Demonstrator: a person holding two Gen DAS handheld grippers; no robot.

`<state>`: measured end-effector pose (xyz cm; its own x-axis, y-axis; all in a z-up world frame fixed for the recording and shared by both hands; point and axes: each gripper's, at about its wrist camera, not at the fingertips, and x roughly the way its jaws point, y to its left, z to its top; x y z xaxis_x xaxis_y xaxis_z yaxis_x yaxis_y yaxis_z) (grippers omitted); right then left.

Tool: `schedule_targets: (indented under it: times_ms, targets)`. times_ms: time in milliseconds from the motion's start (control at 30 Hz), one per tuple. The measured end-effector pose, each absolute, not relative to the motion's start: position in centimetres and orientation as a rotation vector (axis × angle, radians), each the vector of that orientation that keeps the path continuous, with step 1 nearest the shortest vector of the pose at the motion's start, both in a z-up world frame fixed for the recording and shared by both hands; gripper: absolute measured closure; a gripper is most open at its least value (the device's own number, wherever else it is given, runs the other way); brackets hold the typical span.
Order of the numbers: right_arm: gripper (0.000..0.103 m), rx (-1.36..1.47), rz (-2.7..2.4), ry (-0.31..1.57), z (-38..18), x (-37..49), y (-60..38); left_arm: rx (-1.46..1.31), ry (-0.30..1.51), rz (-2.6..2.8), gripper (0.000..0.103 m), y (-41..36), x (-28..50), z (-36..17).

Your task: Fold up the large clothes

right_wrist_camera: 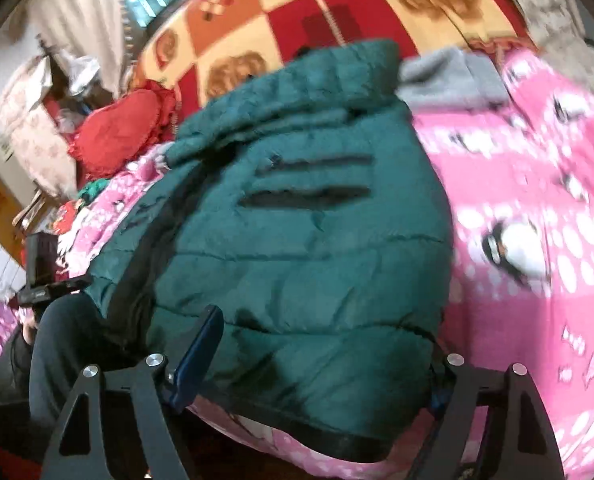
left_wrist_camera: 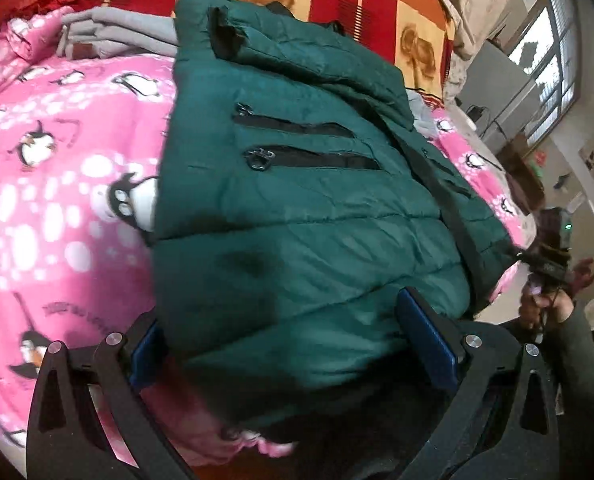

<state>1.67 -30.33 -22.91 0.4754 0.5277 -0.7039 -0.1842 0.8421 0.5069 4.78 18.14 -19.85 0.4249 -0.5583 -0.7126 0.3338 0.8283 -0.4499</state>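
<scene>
Mostly bed: left wrist view, left gripper (left_wrist_camera: 293,354) spread wide around the near hem of the green jacket (left_wrist_camera: 297,184), lying on the pink penguin blanket (left_wrist_camera: 57,184); folded grey clothes (left_wrist_camera: 117,36) far left ahead, window (left_wrist_camera: 553,52) far right. Right wrist view, blurred: right gripper (right_wrist_camera: 317,364) spread around the jacket (right_wrist_camera: 317,240) hem; blanket (right_wrist_camera: 537,240) bare to the right, red cushion (right_wrist_camera: 117,132) ahead left.

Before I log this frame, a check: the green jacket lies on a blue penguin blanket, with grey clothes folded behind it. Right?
Not quite: the blanket is pink, not blue, as the left wrist view shows. The rest holds: the green jacket lies on it, and the grey clothes sit folded behind.
</scene>
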Motion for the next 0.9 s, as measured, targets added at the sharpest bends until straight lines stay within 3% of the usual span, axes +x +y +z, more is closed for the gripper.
schedule_targets:
  times_ms: [67, 133, 200, 267, 533, 900]
  targets:
    - [0.021, 0.401, 0.472, 0.959, -22.6, 1.6, -30.4, -0.285, 0.976, -0.563, 0.003, 18.4, 4.9, -19.7]
    - [0.021, 0.404, 0.506, 0.936, -22.3, 1.3, -30.3, -0.303, 0.959, -0.549, 0.018, 18.9, 5.2, -19.1]
    - [0.021, 0.367, 0.5, 0.95, -22.7, 1.5, -29.7, -0.31, 0.947, -0.545, 0.047, 19.4, 5.4, -18.6]
    - [0.02, 0.356, 0.493, 0.954, -23.1, 1.5, -29.5, -0.276, 0.96, -0.507, 0.054, 19.3, 5.8, -18.8]
    - [0.0, 0.261, 0.502, 0.934, -23.0, 1.2, -27.5, -0.106, 0.97, -0.342, 0.051, 16.1, 5.1, -19.2]
    - [0.0, 0.246, 0.476, 0.949, -23.1, 1.8, -27.2, 0.033, 0.96, -0.197, 0.047, 14.1, 4.8, -19.5]
